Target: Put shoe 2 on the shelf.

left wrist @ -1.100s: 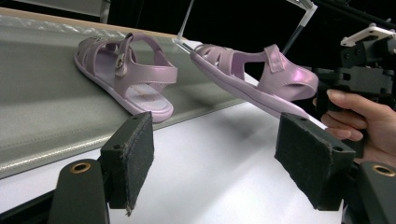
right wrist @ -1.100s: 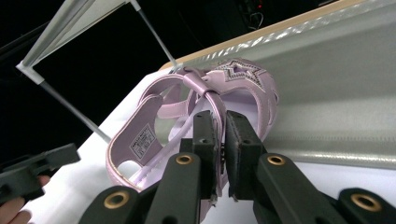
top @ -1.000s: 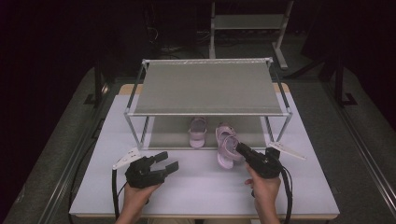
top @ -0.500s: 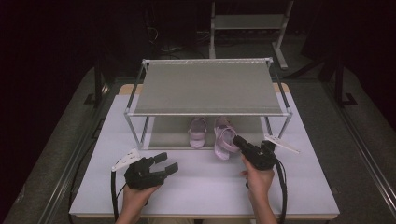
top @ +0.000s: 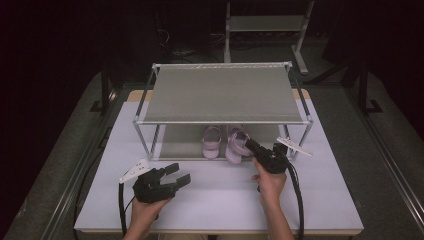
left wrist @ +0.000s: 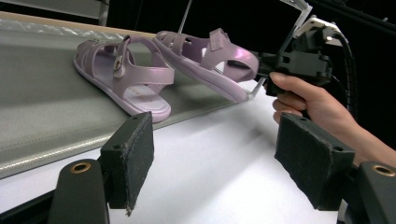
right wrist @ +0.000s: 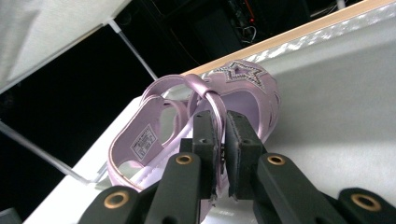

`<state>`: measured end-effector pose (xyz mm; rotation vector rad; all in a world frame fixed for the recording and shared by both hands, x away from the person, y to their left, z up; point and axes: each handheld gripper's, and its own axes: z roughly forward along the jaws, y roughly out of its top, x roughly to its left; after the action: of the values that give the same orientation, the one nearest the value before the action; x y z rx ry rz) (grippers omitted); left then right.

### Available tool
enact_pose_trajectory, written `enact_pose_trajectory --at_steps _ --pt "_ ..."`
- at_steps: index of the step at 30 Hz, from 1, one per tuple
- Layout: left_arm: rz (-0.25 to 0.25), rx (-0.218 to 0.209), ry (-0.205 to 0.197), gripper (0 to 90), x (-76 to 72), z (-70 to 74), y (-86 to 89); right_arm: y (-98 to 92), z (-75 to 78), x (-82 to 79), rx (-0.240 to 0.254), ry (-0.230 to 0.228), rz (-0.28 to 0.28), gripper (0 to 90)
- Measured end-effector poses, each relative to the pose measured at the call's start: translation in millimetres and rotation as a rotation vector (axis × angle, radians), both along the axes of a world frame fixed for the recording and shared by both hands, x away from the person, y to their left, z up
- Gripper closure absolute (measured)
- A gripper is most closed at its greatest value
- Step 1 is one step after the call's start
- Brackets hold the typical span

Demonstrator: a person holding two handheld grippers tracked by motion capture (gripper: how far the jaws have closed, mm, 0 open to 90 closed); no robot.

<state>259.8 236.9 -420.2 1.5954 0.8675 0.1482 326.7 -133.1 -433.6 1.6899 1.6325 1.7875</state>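
Note:
Two lilac sandals are at the rack's lower shelf (top: 182, 142). One sandal (top: 212, 141) (left wrist: 126, 74) lies flat on that shelf. The other sandal (top: 236, 146) (left wrist: 205, 56) (right wrist: 247, 88), with a star on its toe, is tilted with its heel lifted over the shelf's front edge. My right gripper (top: 253, 146) (left wrist: 262, 66) (right wrist: 222, 135) is shut on its heel strap. My left gripper (top: 179, 175) (left wrist: 219, 158) rests open near the table's front left, with nothing between its pads.
The metal rack's grey top shelf (top: 222, 95) overhangs the sandals, and its front posts (top: 142, 140) stand on either side. The white table (top: 220, 200) has free room in front of the rack. A second rack (top: 265, 22) stands on the floor behind.
My right gripper has carried the sandal away from me toward the rack, so its toe now lies under the top shelf beside the other sandal. The left gripper has stayed put.

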Motion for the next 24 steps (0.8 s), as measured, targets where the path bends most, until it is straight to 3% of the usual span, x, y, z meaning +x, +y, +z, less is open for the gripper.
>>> enact_pose_trajectory --at_steps 9,16,24 --pt "-0.004 -0.001 0.000 27.8 0.3 0.0 -0.2 0.2 -9.7 17.1 -0.009 0.021 -0.017 82.6" --pt "-0.005 -0.004 0.000 27.7 0.0 0.2 -0.7 4.5 -9.4 30.4 -0.053 0.033 -0.015 82.7" --pt "-0.008 -0.006 0.000 27.7 -0.1 0.4 -0.7 4.0 -14.8 36.6 -0.070 0.026 -0.025 82.7"
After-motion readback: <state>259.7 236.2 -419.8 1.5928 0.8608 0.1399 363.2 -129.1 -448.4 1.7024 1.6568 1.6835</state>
